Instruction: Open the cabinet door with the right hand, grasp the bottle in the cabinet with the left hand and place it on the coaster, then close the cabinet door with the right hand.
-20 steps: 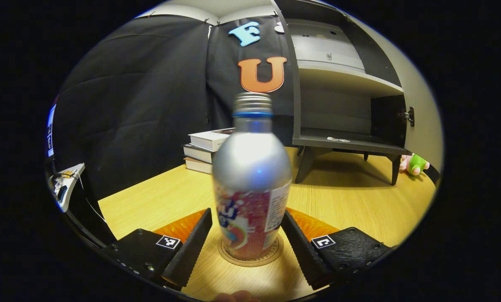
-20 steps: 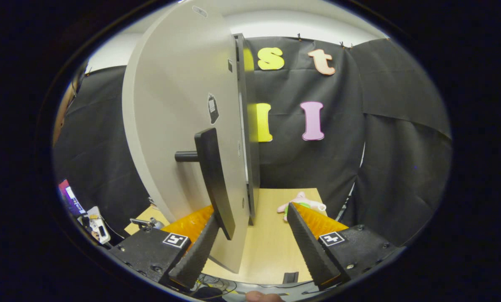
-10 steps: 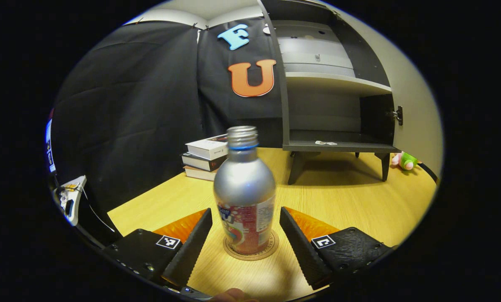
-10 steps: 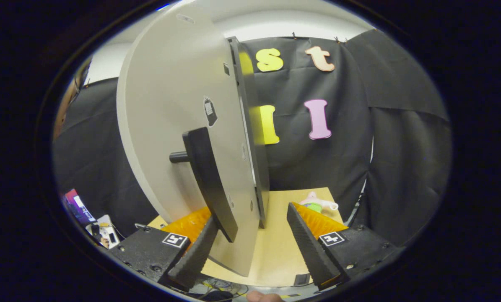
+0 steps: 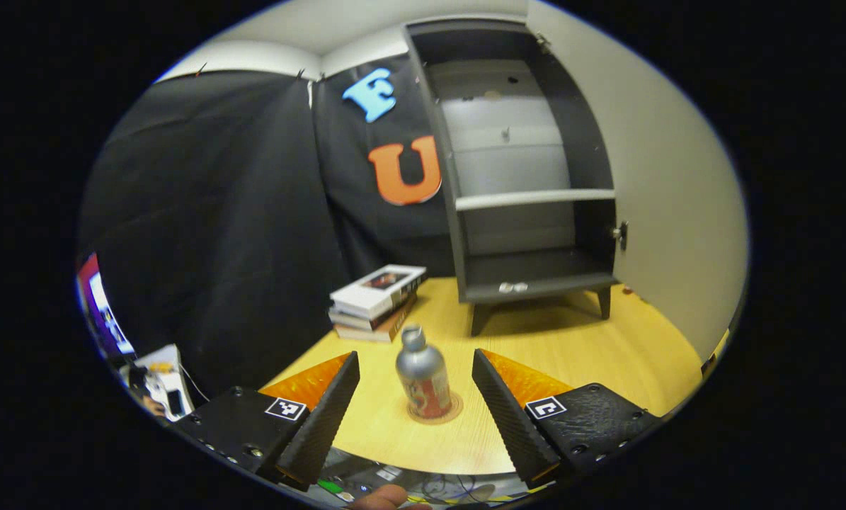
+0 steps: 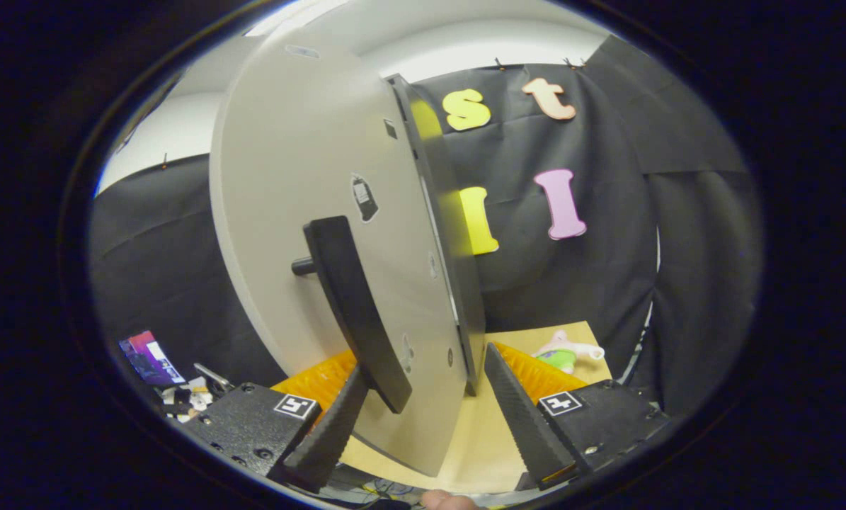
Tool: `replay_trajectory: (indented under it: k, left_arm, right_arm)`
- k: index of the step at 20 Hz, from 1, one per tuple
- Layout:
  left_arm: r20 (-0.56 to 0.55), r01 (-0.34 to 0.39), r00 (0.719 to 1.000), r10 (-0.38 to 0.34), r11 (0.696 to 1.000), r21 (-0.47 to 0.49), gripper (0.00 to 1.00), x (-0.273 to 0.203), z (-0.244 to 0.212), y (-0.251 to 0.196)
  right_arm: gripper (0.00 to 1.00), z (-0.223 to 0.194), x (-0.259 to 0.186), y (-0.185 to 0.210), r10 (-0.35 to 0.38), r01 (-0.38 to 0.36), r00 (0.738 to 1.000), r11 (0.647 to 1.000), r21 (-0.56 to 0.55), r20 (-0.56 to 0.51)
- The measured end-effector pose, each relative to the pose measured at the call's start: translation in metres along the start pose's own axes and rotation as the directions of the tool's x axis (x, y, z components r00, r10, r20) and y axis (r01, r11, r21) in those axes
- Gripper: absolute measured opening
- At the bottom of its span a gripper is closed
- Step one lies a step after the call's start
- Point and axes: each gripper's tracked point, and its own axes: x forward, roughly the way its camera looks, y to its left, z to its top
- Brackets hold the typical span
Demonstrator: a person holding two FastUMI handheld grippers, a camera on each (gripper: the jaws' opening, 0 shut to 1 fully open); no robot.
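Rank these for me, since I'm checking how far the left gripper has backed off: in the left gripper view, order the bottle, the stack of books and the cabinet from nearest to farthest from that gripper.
1. bottle: upright on the coaster, straight ahead of the open left gripper.
2. stack of books: behind the bottle, slightly left.
3. cabinet: farthest, back right, door open.

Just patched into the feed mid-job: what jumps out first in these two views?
In the left gripper view, the silver bottle stands upright on the round coaster on the wooden table, framed between the open left gripper fingers but apart from them. Behind it the dark cabinet stands open. In the right gripper view, the pale cabinet door and its black handle loom close, between the open right gripper fingers.
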Motion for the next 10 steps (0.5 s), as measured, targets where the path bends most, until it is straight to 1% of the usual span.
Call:
replay_trajectory:
  k: [1, 3, 4, 5, 6, 7, 8, 10]
  left_arm:
    - [0.067, 0.021, 0.998, -0.022, 1.000, 0.013, 0.96, -0.005, 0.041, -0.005]
    - [0.153, 0.086, 0.985, -0.084, 0.996, -0.006, 0.96, -0.017, 0.109, -0.023]
    - [0.182, 0.125, 0.976, -0.118, 0.992, -0.027, 0.96, -0.020, 0.131, -0.029]
    - [0.204, 0.168, 0.967, -0.154, 0.984, -0.053, 0.96, -0.023, 0.151, -0.037]
    - [0.223, 0.213, 0.956, -0.191, 0.974, -0.078, 1.00, -0.024, 0.168, -0.049]
    - [0.225, 0.258, 0.946, -0.232, 0.961, -0.095, 0.96, -0.023, 0.179, -0.060]
    - [0.227, 0.295, 0.937, -0.266, 0.950, -0.105, 0.96, -0.022, 0.189, -0.070]
    - [0.243, 0.340, 0.921, -0.306, 0.934, -0.111, 0.96, -0.020, 0.204, -0.082]
  right_arm:
    - [0.94, 0.001, 0.001, 0.000, 0.016, -0.015, 1.000, 0.999, -0.029, 0.004]
    - [0.94, 0.002, 0.004, 0.000, 0.037, -0.036, 0.999, 0.998, -0.057, 0.011]
    - [0.99, 0.001, 0.004, 0.000, 0.042, -0.041, 0.999, 0.998, -0.054, 0.012]
    - [0.99, 0.000, 0.005, 0.000, 0.044, -0.044, 0.999, 0.998, -0.041, 0.008]
    - [0.94, 0.000, 0.005, 0.000, 0.042, -0.041, 0.999, 0.999, -0.021, 0.009]
    - [0.99, -0.001, 0.004, -0.001, 0.036, -0.036, 0.999, 0.999, -0.007, 0.004]
    - [0.98, -0.001, 0.002, -0.001, 0.023, -0.023, 1.000, 1.000, 0.006, 0.000]
    - [0.98, -0.002, -0.005, 0.003, 0.016, -0.016, 1.000, 1.000, 0.007, -0.007]
